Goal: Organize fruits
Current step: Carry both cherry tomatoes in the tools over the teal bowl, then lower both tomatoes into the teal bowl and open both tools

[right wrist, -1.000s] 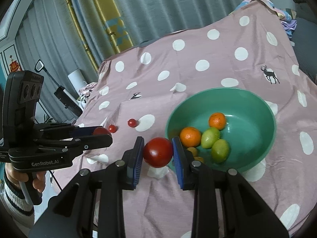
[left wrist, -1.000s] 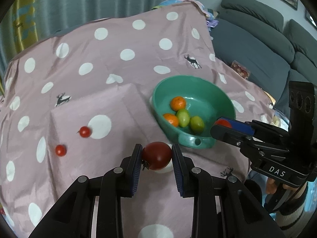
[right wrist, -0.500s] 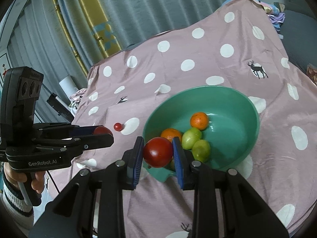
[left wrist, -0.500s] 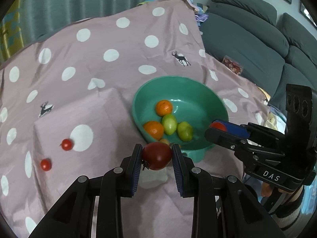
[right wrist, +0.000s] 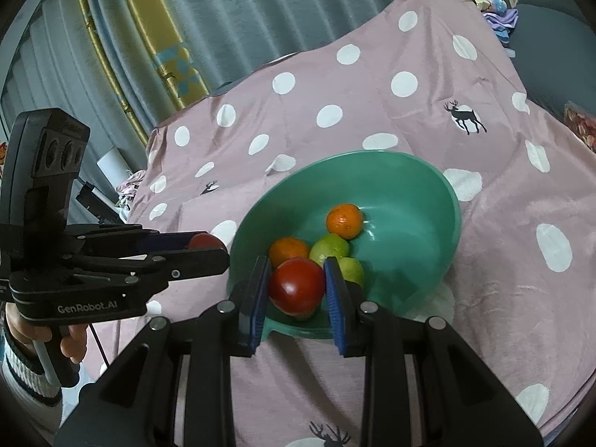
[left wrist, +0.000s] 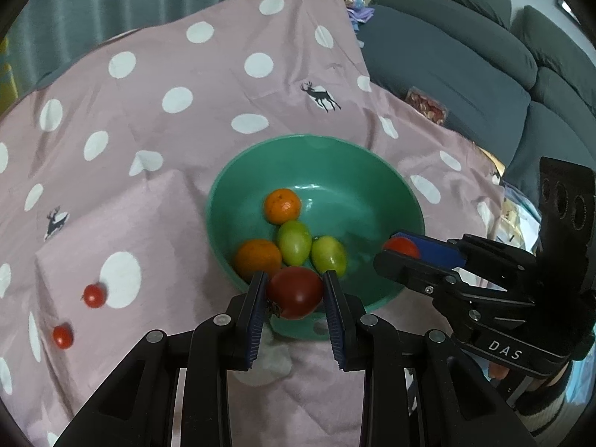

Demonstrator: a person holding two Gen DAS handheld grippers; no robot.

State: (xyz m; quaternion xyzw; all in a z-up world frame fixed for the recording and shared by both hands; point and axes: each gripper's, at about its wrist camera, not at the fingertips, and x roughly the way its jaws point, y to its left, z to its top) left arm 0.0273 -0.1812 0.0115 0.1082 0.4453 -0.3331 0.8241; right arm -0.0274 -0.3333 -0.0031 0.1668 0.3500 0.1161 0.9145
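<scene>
Cloth [left wrist: 208, 85], pink with white dots and small deer prints, covers the desk, with a grey sofa [left wrist: 465, 59] behind it on the right. Near the front of the cloth sits a green bowl [left wrist: 335, 164] holding two oranges, one toward the middle [left wrist: 282, 205] and one by the near wall [left wrist: 257, 257], and two green fruits [left wrist: 294, 243] lying side by side between them.

The left hand-held gripper [left wrist: 294, 294] is clamped on a dark red tomato [left wrist: 295, 291], held above the bowl's near rim. The right hand-held gripper [right wrist: 296, 287] pinches a brighter red tomato [right wrist: 297, 286] and hangs over the near edge of the bowl too; in the left wrist view its tip reaches over the bowl's right rim. Something small and yellowish shows under that tomato, though it is too hidden to name.

Two cherry tomatoes [left wrist: 94, 295] lie loose on the cloth well to the left of the bowl, the second [left wrist: 62, 336] nearer the front edge.
</scene>
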